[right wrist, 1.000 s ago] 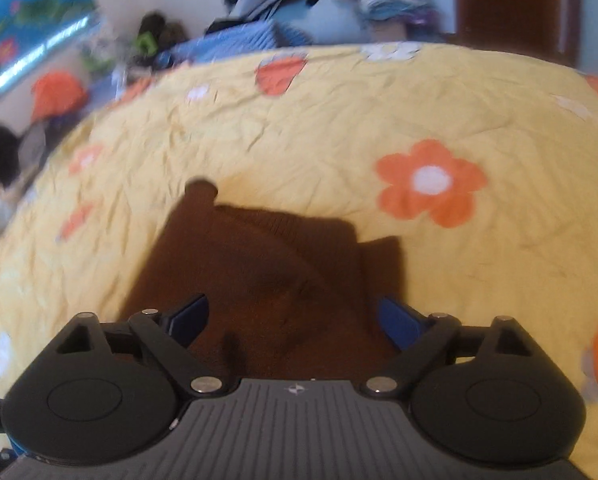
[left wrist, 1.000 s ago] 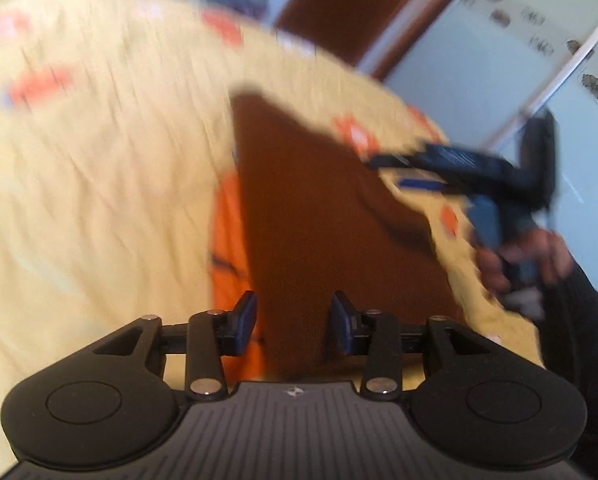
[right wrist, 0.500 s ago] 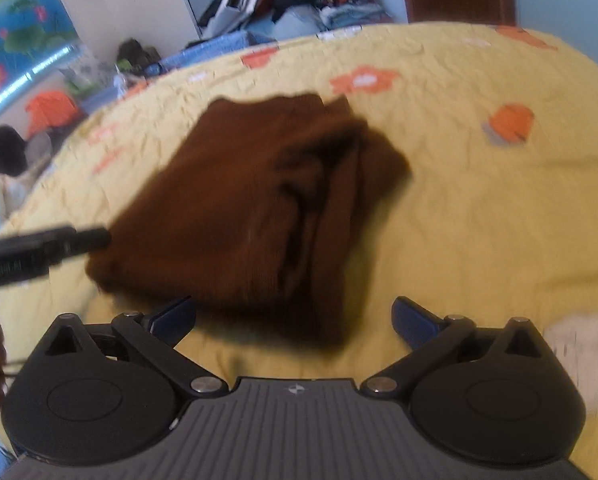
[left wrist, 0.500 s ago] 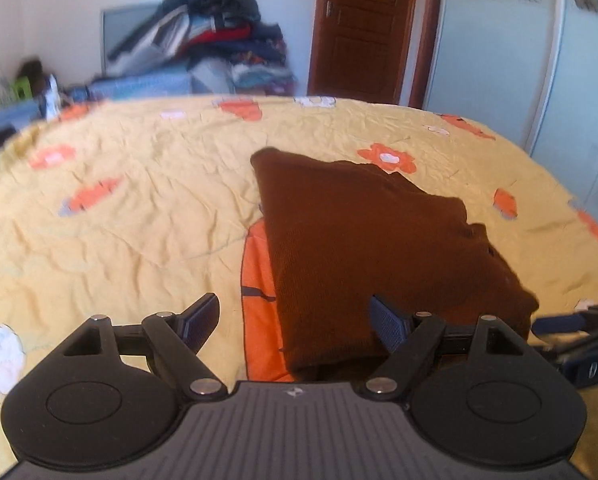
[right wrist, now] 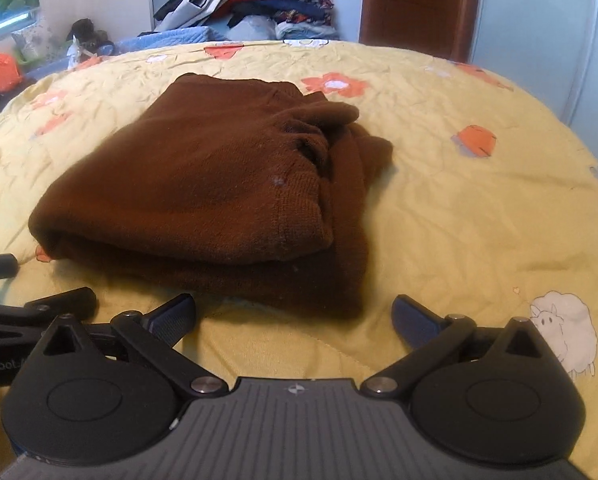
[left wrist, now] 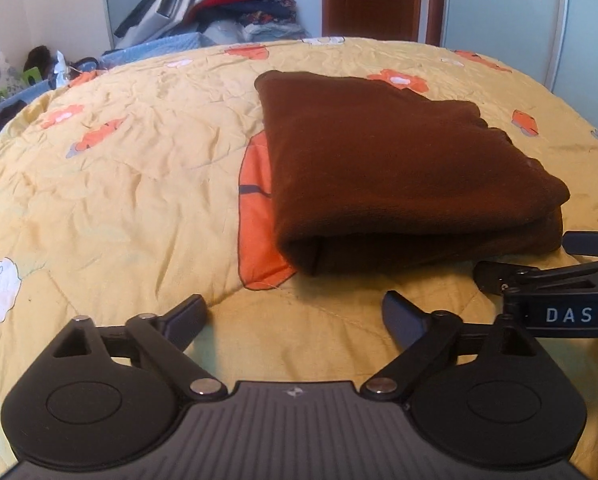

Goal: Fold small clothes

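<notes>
Brown garment (right wrist: 203,184), folded into a thick bundle, is laid on the yellow flowered bedspread (right wrist: 459,216). Just short of its near edge, the left gripper (left wrist: 295,316) and right gripper (right wrist: 293,316) are held side by side, jaws just spread wide, nothing between them.

A plain brown garment (left wrist: 399,168) lies on a yellow bedspread (left wrist: 119,184) printed with orange flowers and white sheep.
</notes>
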Available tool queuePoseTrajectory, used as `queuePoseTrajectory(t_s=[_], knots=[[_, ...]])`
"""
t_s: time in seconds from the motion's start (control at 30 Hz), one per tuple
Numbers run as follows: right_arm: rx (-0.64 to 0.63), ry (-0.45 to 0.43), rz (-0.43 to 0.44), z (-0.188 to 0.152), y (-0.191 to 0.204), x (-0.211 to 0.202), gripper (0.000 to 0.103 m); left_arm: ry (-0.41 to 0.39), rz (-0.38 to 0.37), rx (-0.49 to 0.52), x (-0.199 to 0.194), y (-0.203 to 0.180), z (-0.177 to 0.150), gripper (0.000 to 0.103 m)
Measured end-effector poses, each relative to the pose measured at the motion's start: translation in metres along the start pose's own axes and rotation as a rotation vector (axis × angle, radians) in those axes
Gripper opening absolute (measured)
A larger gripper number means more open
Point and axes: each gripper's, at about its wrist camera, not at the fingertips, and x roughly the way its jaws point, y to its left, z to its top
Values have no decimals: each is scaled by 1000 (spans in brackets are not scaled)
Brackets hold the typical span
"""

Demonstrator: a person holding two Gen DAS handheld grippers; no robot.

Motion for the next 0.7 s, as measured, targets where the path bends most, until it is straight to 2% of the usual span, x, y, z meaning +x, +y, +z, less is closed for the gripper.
queuePoseTrajectory(t_s=[0.1,0.23,0.3,0.4,0.53,0.6,0.7], knots=[[6,5,-6,0,0,-1,103,58,-30,2,6,7,9,103],[11,-72,-11,-11,1,-3,103,105,-56,39,11,8,17,103],[12,-79,-13,-13,1,-4,103,112,-57,39,11,8,18,103],[13,-80,-12,-12,0,-4,103,60,-40,10,10,7,12,103],[15,-83,-10,-12,0,-5,103,-73,-12,-22,6,6,-6,103],[16,-83,-10,-12,0,-5,103,-63,-11,-21,3,6,-5,103],[15,-85,-9,-13,1,-5,103,11,-11,-19,3,7,3,103]])
